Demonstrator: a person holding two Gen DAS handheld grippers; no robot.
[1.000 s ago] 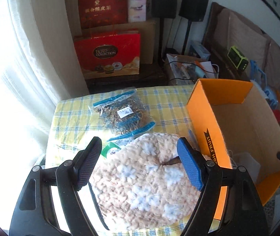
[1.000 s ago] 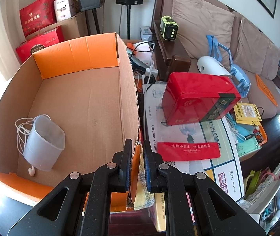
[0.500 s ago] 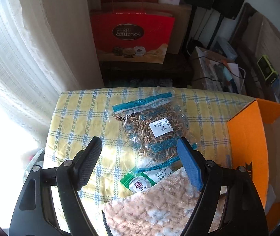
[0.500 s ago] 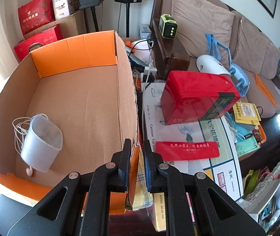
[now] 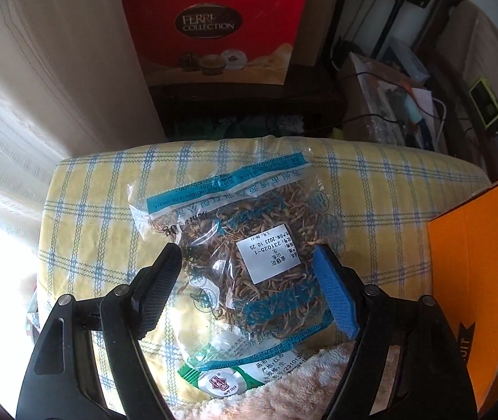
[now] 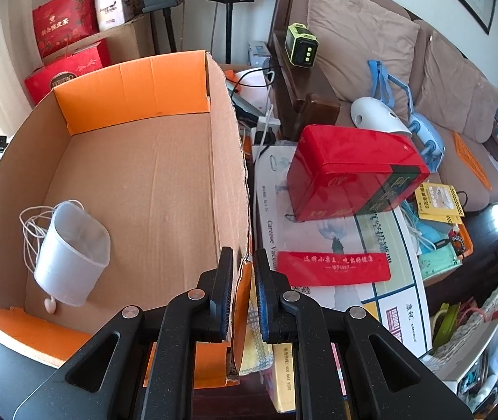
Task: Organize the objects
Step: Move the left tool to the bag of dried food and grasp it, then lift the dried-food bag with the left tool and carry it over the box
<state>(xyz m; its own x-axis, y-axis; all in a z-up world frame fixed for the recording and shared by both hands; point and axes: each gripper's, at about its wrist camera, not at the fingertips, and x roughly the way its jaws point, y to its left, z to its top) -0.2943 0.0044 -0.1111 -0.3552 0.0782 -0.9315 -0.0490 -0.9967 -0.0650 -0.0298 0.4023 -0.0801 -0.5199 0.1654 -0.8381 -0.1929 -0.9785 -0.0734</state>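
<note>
Holding the cardboard box (image 6: 151, 182) steady, we keep the right gripper (image 6: 243, 297) clenched on the near corner of its side wall, one finger inside and one outside, so the box cannot slide while things go in. A white plastic cup (image 6: 72, 252) with a coiled earphone cable (image 6: 30, 231) already lies on the box floor. We hang the left gripper (image 5: 249, 273) over the clear bag of dried herbs (image 5: 245, 245), which lies flat on the yellow checked cloth (image 5: 84, 217) just beside the box's orange flap (image 5: 469, 262). Its jaws are closing with the bag's middle between them, the pads not yet pressing the plastic. We aim for the bulky centre, probably because slack film at the edges would slip. A fluffy peach hat (image 5: 284, 395) overlaps the near end of a second packet (image 5: 221, 378).
</note>
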